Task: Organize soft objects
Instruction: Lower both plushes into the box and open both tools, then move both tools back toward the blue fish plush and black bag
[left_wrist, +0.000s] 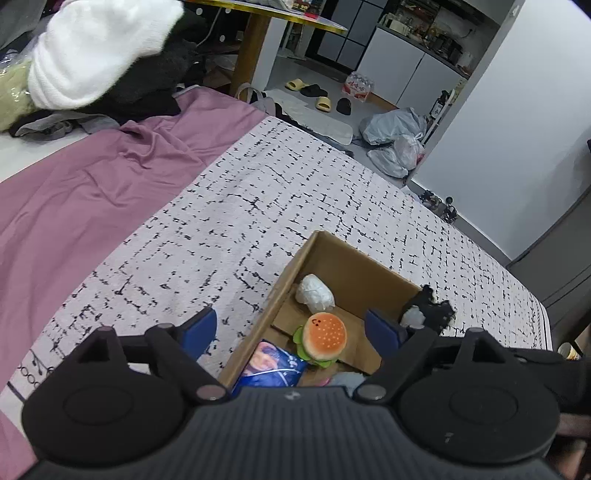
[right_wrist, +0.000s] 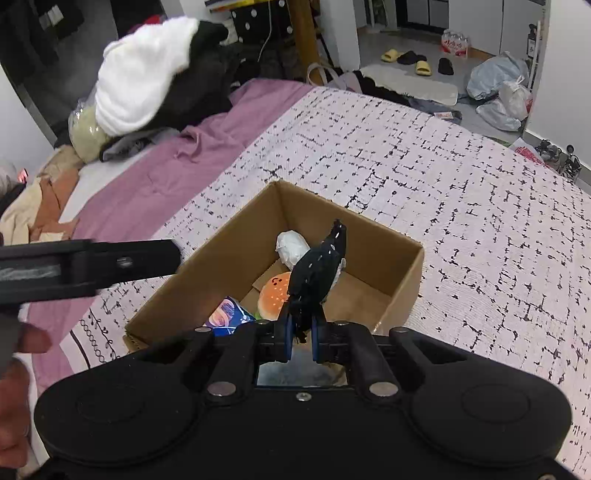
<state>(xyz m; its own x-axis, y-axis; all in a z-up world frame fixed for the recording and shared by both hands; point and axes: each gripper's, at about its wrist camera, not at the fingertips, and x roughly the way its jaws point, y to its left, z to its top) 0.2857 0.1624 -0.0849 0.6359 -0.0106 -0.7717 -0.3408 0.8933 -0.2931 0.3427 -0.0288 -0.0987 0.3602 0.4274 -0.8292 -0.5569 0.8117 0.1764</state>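
Observation:
An open cardboard box (right_wrist: 413, 273) stands on a black-and-white patterned blanket (right_wrist: 461, 206). Inside lie a burger plush (right_wrist: 273, 295), a white wrapped bundle (right_wrist: 291, 245) and a blue printed packet (right_wrist: 229, 314). My right gripper (right_wrist: 301, 332) is shut on a black soft item with white specks (right_wrist: 319, 269), which hangs over the box. My left gripper (left_wrist: 291, 315) stands open above the box's near-left wall (left_wrist: 258, 332), with nothing between its fingers. In the left wrist view the burger plush (left_wrist: 325, 339) sits just below it, and the black item (left_wrist: 430, 306) shows at the box's right corner.
A purple sheet (right_wrist: 155, 184) covers the bed's left part. A large white and black plush pile (right_wrist: 147, 88) lies at its far end. Slippers (left_wrist: 317, 94), plastic bags (left_wrist: 399, 136) and a wooden table leg (left_wrist: 251, 51) are beyond the bed. A hand (right_wrist: 14, 369) shows at lower left.

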